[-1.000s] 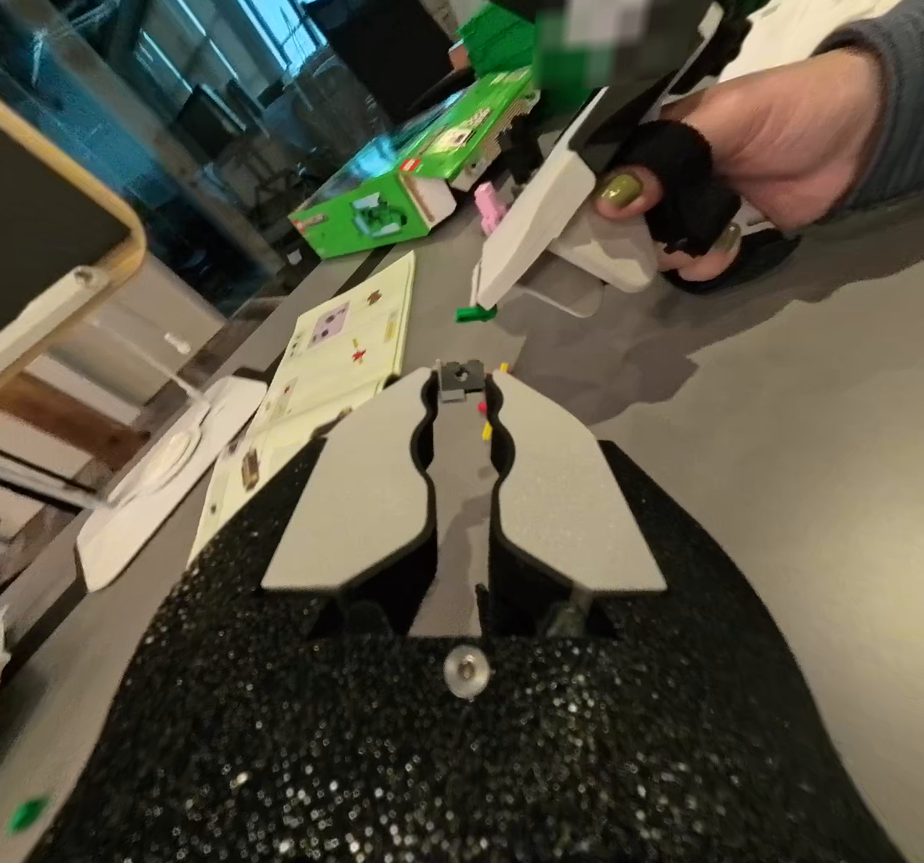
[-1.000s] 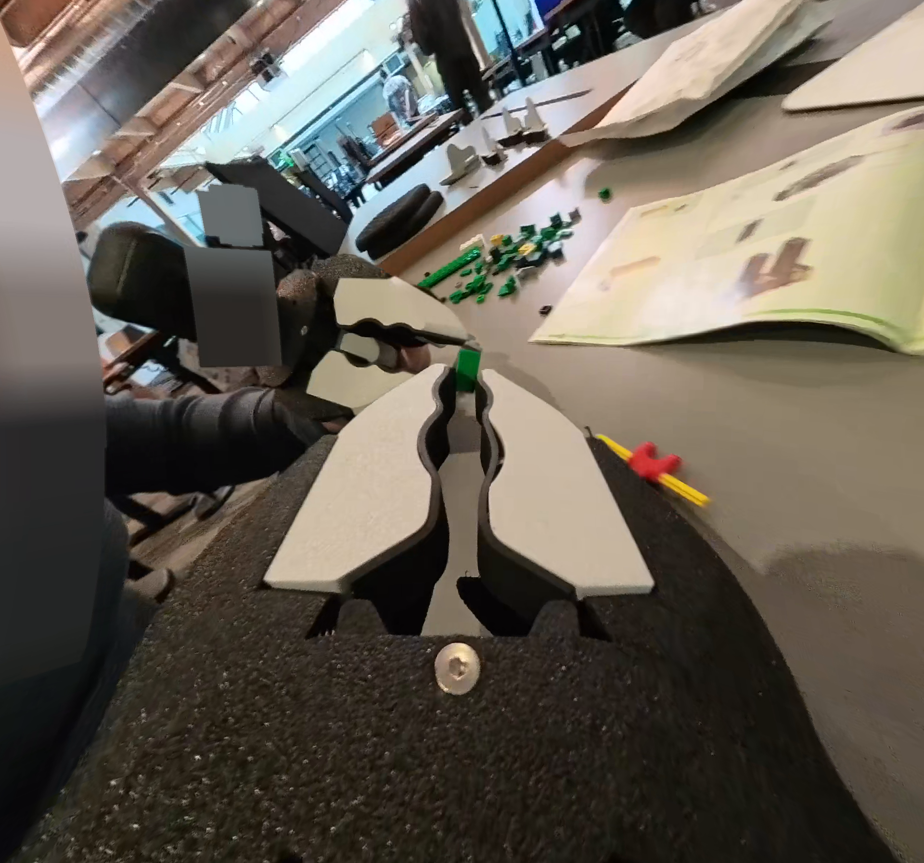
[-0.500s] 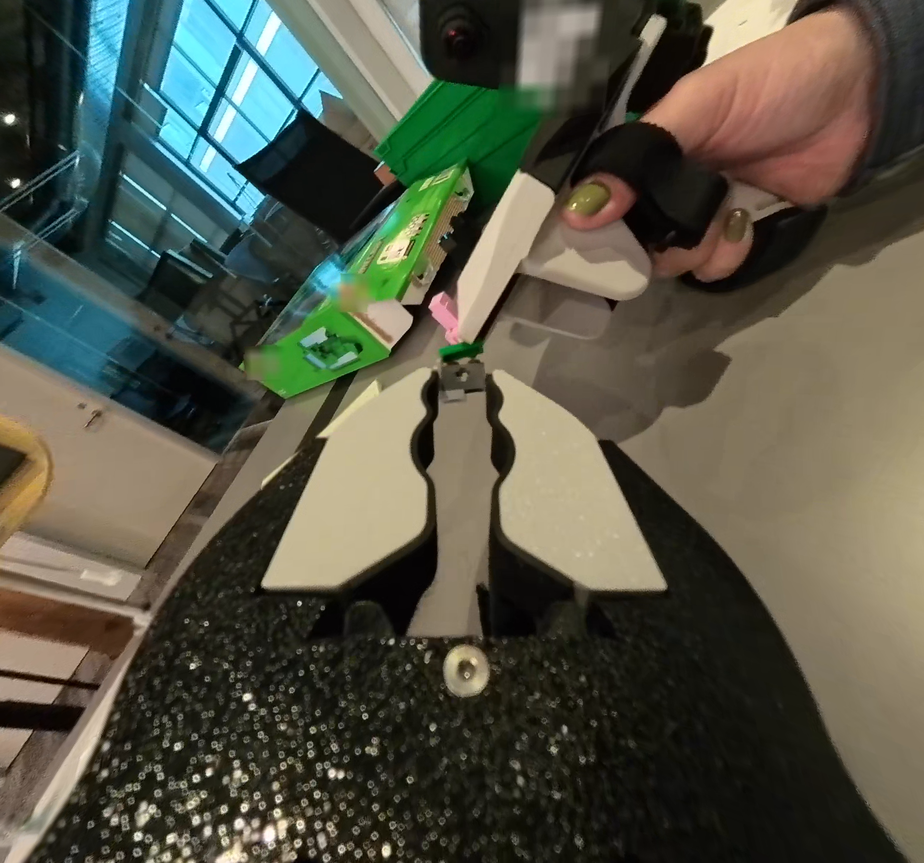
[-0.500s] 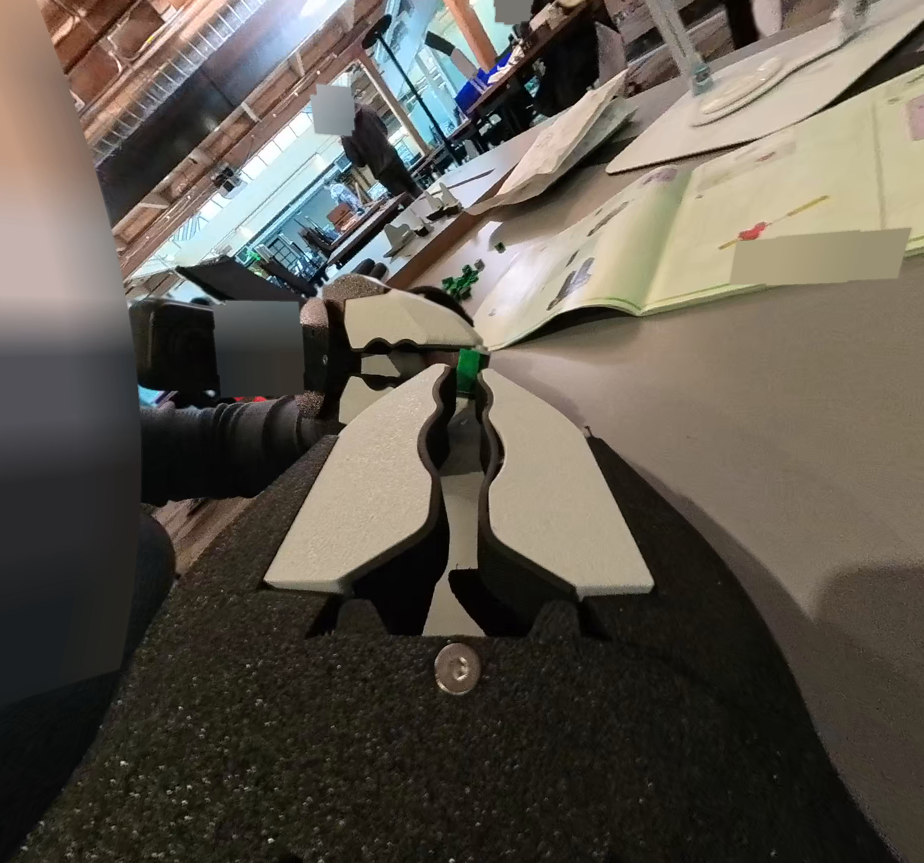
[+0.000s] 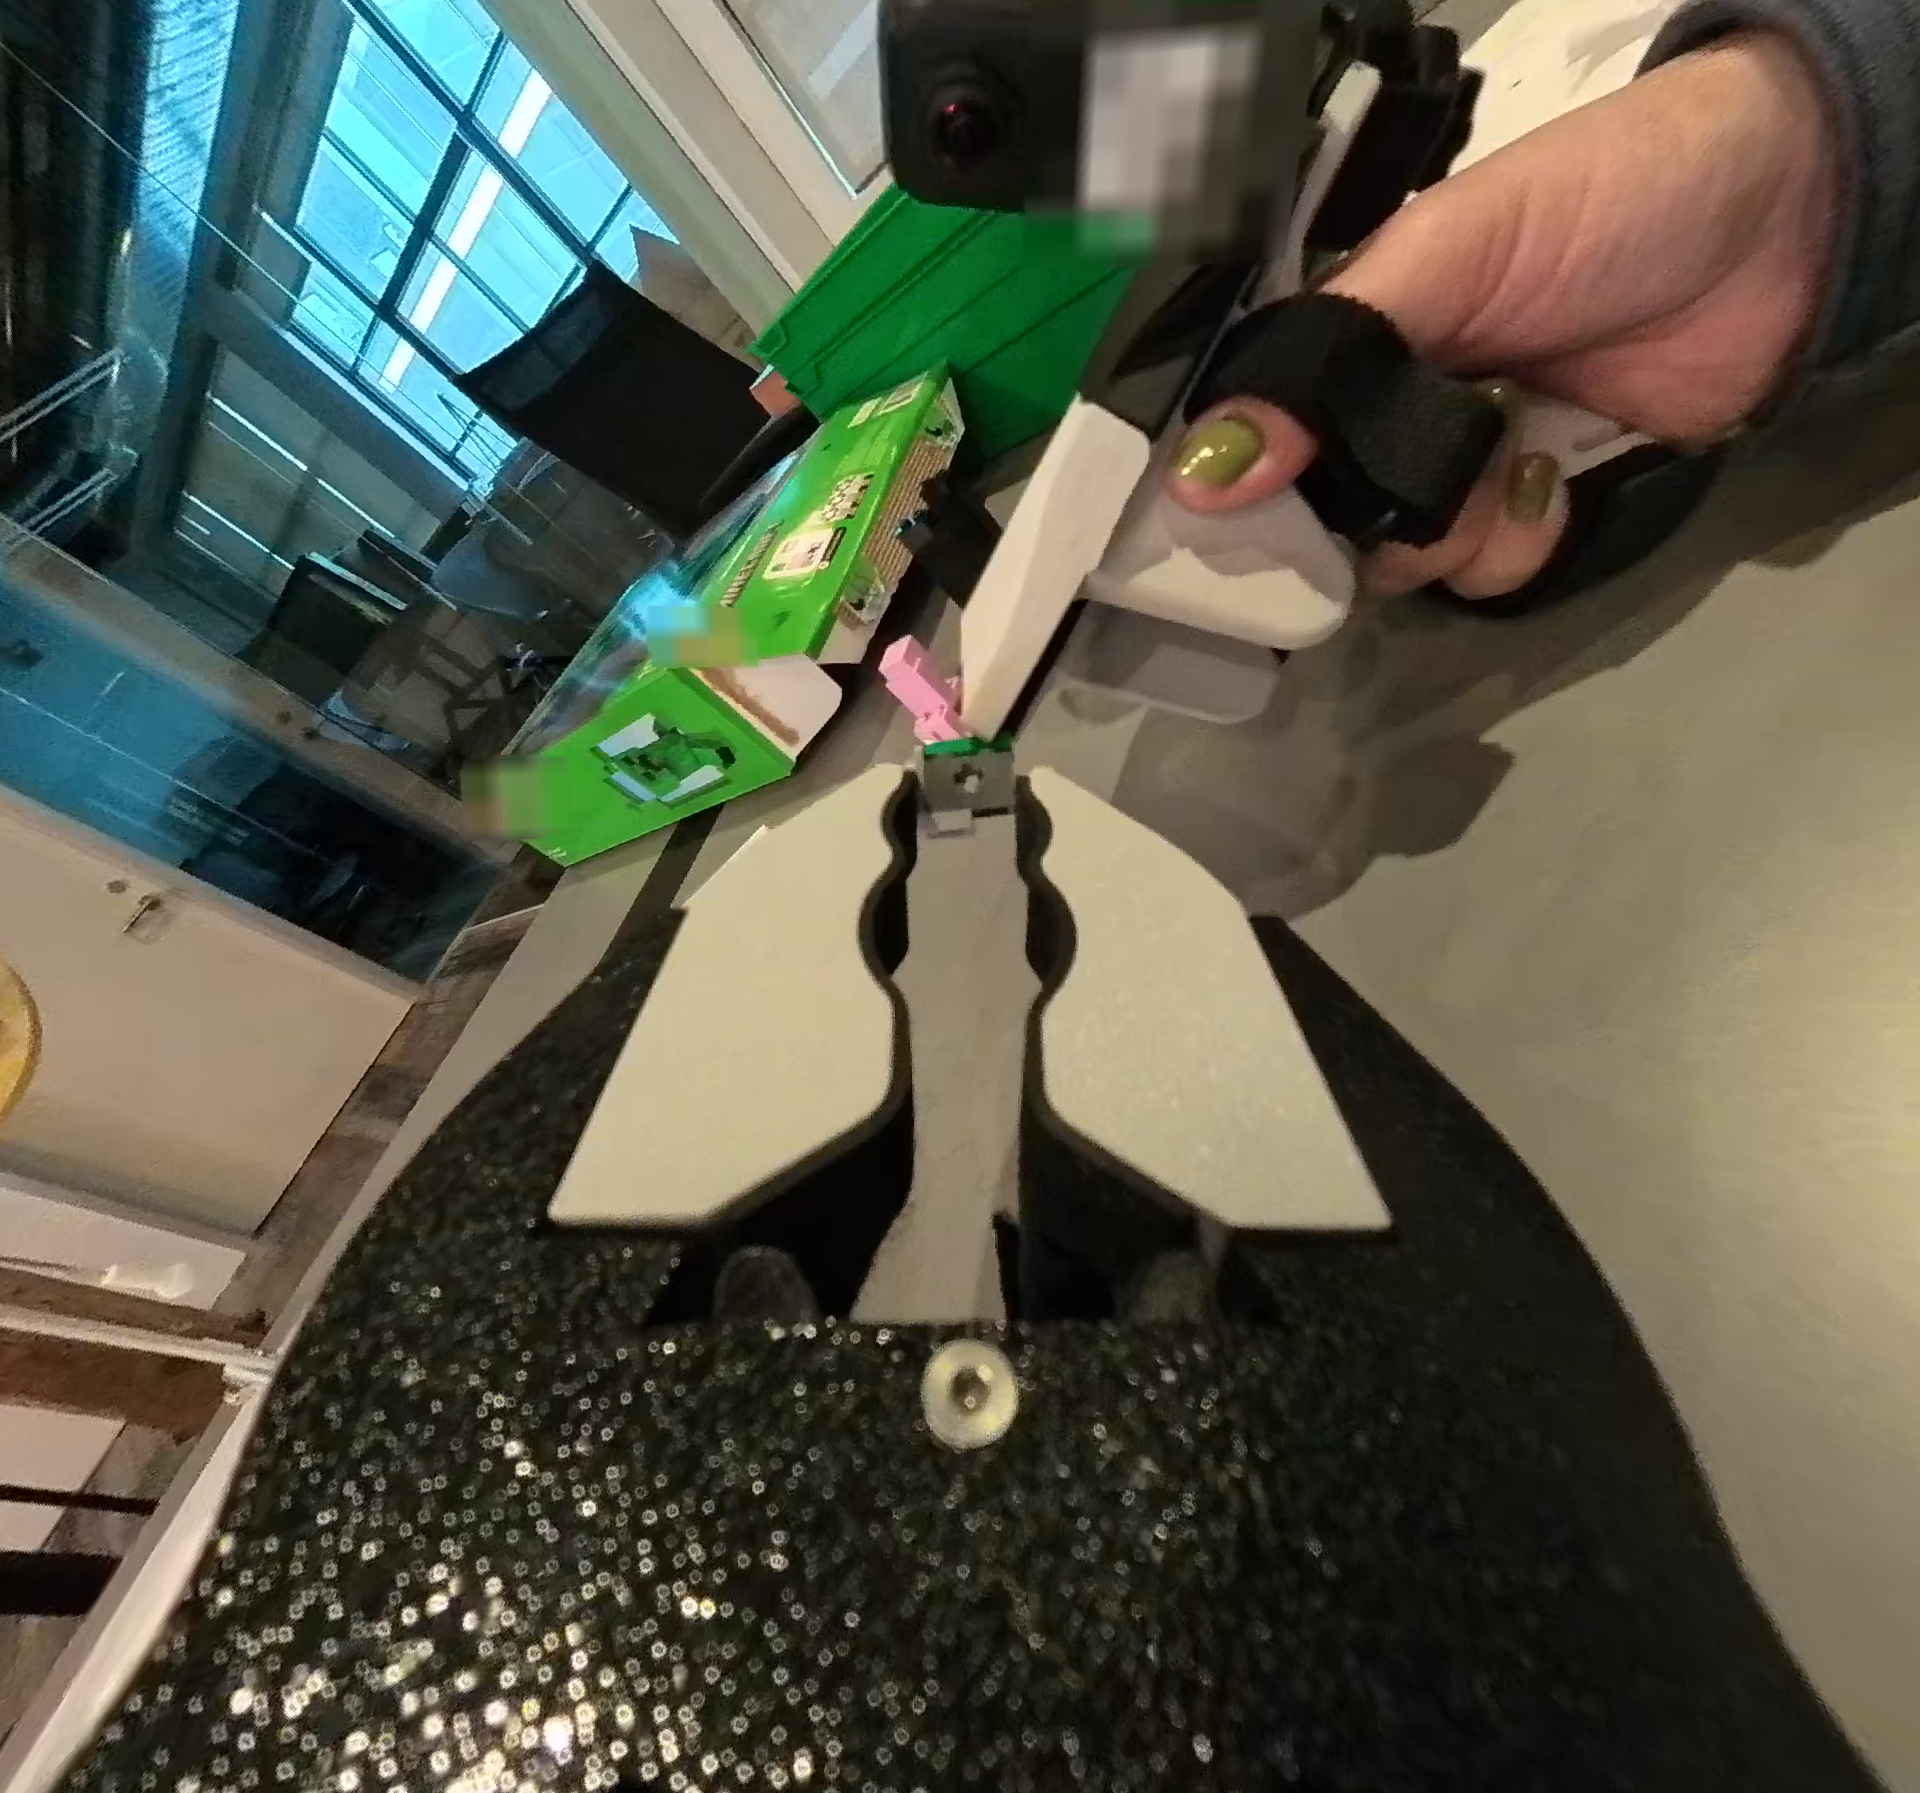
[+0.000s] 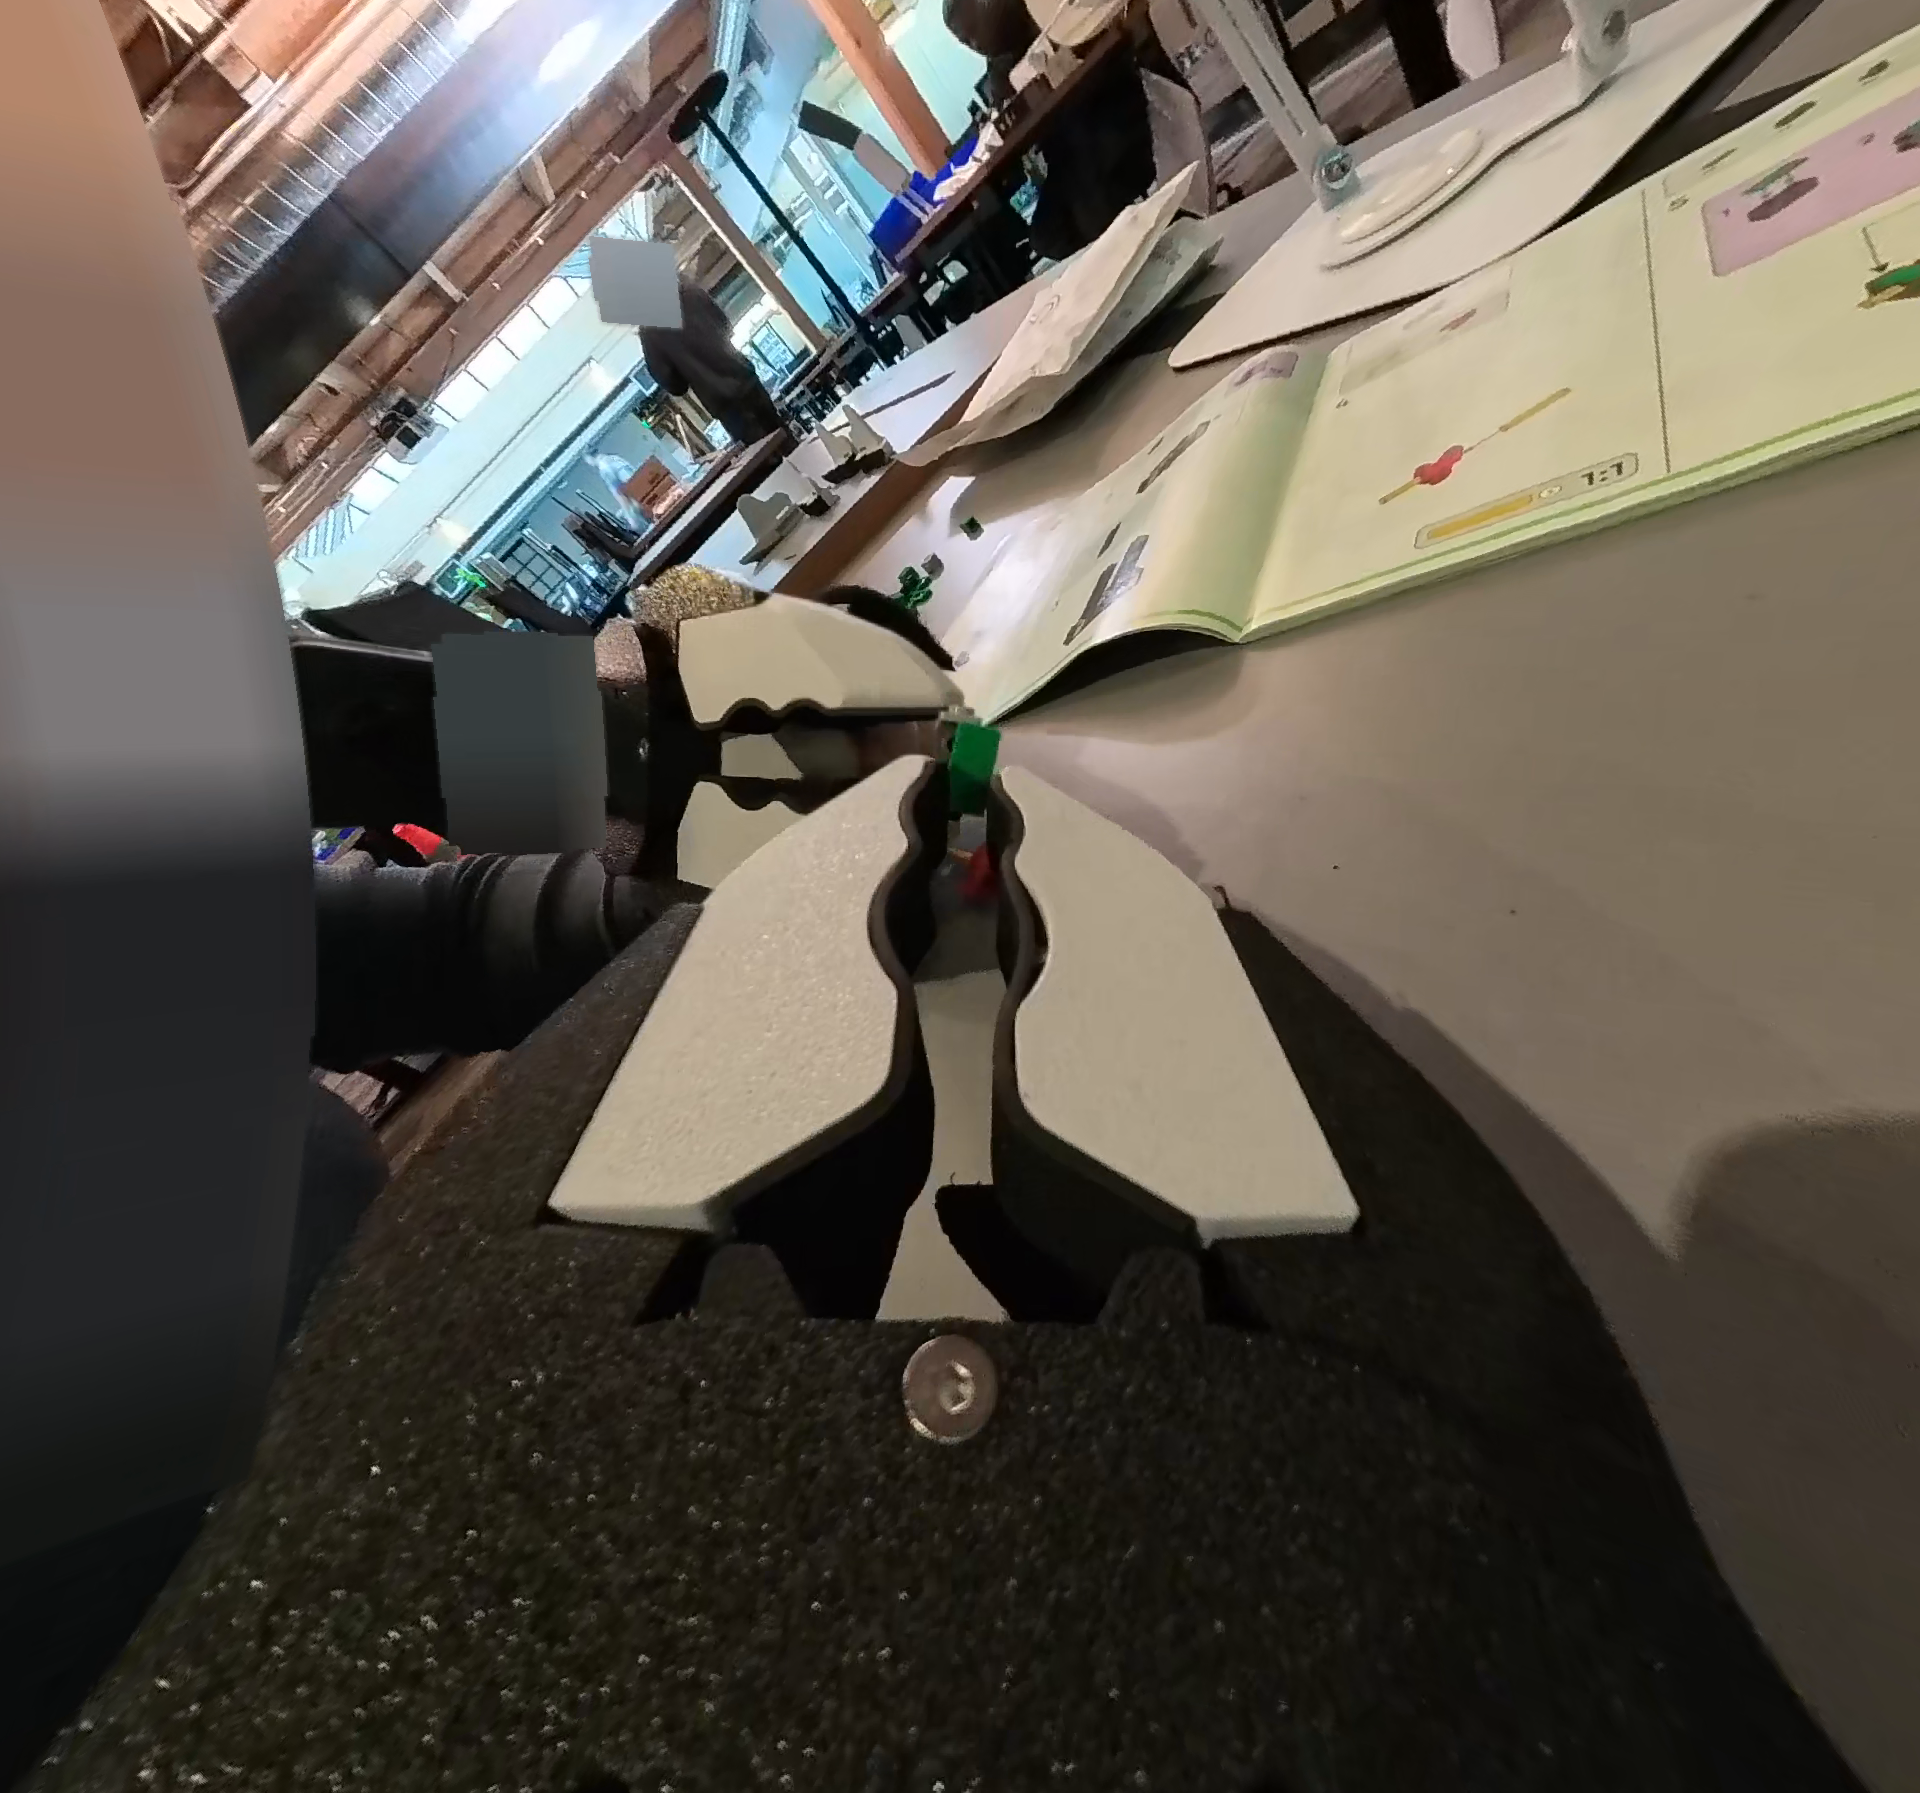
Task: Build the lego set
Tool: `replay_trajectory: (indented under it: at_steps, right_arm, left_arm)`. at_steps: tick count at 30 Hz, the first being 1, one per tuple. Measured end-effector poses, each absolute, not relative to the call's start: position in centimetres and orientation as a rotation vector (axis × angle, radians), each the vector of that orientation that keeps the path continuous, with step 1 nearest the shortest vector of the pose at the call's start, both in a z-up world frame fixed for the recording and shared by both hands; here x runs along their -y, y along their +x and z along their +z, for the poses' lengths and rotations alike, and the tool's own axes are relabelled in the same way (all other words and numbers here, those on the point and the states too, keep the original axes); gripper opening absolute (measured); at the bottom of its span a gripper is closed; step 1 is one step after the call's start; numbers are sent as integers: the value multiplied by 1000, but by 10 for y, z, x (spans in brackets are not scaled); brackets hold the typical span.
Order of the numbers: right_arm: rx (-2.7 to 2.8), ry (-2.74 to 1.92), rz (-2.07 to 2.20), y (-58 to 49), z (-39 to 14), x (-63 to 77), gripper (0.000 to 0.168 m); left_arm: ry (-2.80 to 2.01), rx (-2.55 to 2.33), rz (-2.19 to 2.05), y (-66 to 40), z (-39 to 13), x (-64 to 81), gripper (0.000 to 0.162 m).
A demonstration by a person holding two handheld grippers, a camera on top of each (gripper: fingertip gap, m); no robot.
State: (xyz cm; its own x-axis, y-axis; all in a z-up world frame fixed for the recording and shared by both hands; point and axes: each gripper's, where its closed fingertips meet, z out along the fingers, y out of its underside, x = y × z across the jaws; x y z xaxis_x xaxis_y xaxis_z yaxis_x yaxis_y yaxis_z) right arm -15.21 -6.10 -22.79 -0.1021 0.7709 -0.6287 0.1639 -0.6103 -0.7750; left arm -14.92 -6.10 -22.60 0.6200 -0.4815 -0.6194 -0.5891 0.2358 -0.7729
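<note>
grey brick [image 5: 967,787] pinched at tips of left gripper [image 5: 968,793], above table [image 5: 1621,912] | green piece [image 6: 972,764] clamped at tips of right gripper [image 6: 961,787], pressed against grey brick | pink piece [image 5: 914,689] just behind | green printed box [image 5: 727,704], open booklet [image 6: 1507,455]: writing not given

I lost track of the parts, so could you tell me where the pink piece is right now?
In the left wrist view, the pink piece sits on the table just beyond the left gripper, between the green box and the right gripper.
</note>
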Motion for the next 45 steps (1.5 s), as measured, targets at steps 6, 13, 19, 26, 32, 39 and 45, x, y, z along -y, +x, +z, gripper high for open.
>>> replay_trajectory:
  at_steps: [6, 13, 19, 26, 32, 39, 45]
  right_arm:
    - [1069, -1724, 1782, -152, -229, 66, 7]
    - [1137, -1773, 1782, -152, -236, 72, 7]
    - [1171, -1851, 1764, -151, -245, 75, 7]
    - [1226, -1956, 1752, -149, -257, 79, 7]
    - [1329, -2064, 1593, -147, -275, 82, 7]
    - [1302, -2165, 1637, -146, -280, 82, 7]
    - [1305, -2192, 1573, -147, -282, 81, 6]
  left_arm:
    - [-1398, -1022, 70, -149, -230, 63, 17]
    - [-1385, -1090, -3, -149, -236, 69, 17]
    - [-1407, -1143, -8, -148, -245, 71, 17]
    - [-1441, -1202, -46, -145, -255, 75, 17]
    - [-1507, -1293, -32, -142, -272, 77, 17]
    - [-1588, -1330, -109, -142, -277, 77, 17]
    - [-1607, -1339, -59, -142, -280, 75, 17]
